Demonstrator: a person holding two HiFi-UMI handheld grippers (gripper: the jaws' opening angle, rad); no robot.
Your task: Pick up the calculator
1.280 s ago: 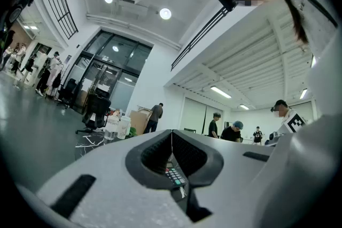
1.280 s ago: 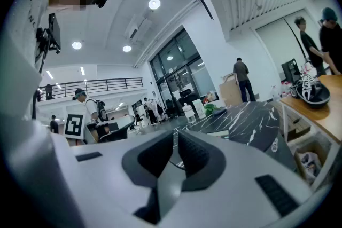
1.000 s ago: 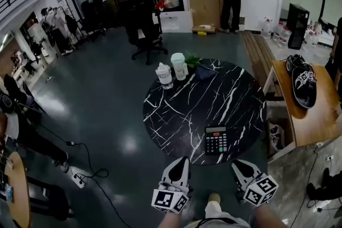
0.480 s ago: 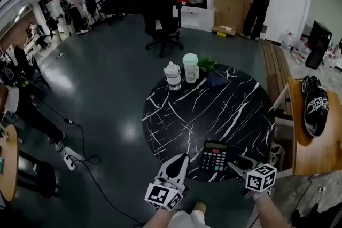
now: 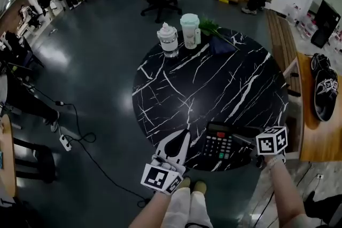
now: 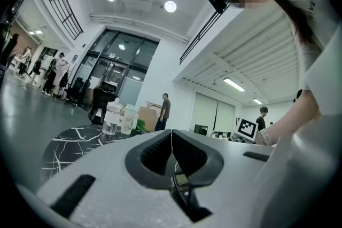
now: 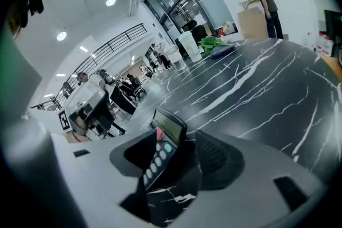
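1. Looking down in the head view, I see the flat black calculator with grey keys (image 5: 218, 142) lying in the lower centre of the frame, on the round black marble table with white veins (image 5: 214, 77) and close to its near edge. My left tongs (image 5: 184, 133) point at it from the lower left. My right tongs (image 5: 241, 140) reach in from the lower right.
2. In the left gripper view, my left tongs (image 6: 171, 139) are closed on nothing. Part of the calculator (image 6: 179, 181) shows just below the tips, at bottom centre.
3. In the right gripper view, my right tongs (image 7: 179, 155) stand open around the calculator (image 7: 160, 149), with its display end towards the upper middle. The right-hand pad (image 7: 214, 153) is clear of it.
4. My worry is that the calculator is thin and sits near the edge. An uneven squeeze could skid it off the table, and a shallow hold could let it droop or slip. A nudge from the closed left tips could also shift it.
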